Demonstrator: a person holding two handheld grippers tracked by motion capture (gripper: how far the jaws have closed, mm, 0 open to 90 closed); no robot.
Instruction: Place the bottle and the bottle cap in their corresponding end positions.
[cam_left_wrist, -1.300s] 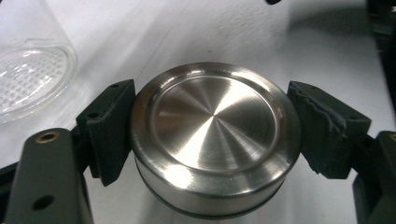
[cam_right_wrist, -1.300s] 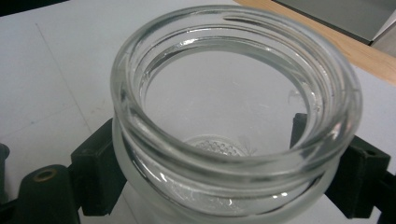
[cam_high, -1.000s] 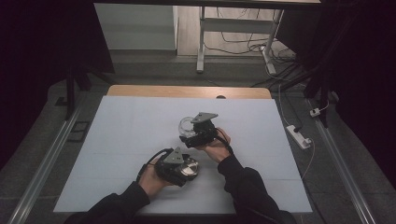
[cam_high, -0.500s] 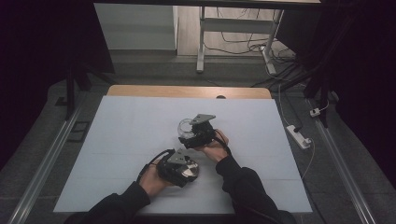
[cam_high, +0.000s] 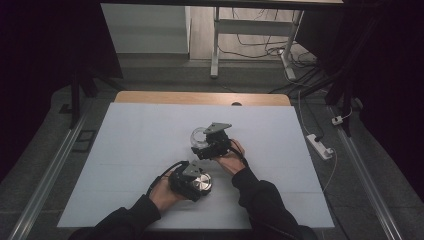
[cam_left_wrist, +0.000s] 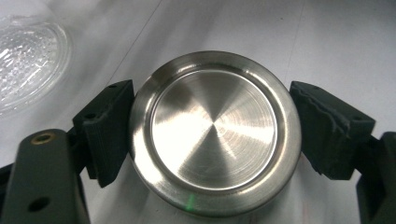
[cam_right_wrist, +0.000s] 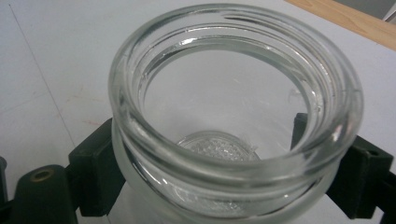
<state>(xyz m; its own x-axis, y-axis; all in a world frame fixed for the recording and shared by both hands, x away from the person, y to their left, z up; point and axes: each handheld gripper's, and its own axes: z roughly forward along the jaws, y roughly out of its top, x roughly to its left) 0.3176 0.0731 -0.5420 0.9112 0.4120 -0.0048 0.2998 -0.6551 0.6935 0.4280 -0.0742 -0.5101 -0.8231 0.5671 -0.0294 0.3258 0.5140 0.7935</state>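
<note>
Left gripper view had the left gripper clamped on a round steel lid, one black jaw pressing its rim at 9 o'clock and the other at 3 o'clock. The lid lay flat-face up toward the camera, a raised rim circling a brushed centre; being round, it had no long axis to speak of. At 10 o'clock from it a patch of textured clear glass showed on the white table, just beside the left jaw.

Right gripper view had the right gripper closed around a clear glass jar, jaws against its body below the threaded neck at either side. The jar stood upright, mouth open to the camera, axis vertical. It was empty; only its dimpled glass base showed through.

High view placed both on the table: the jar near the middle with the right gripper on it, the lid at about 6 o'clock from it, held by the left gripper close to the near edge. The two were near each other but apart. That view alone showed the person's dark sleeves and the wooden strip at the table's far edge.
</note>
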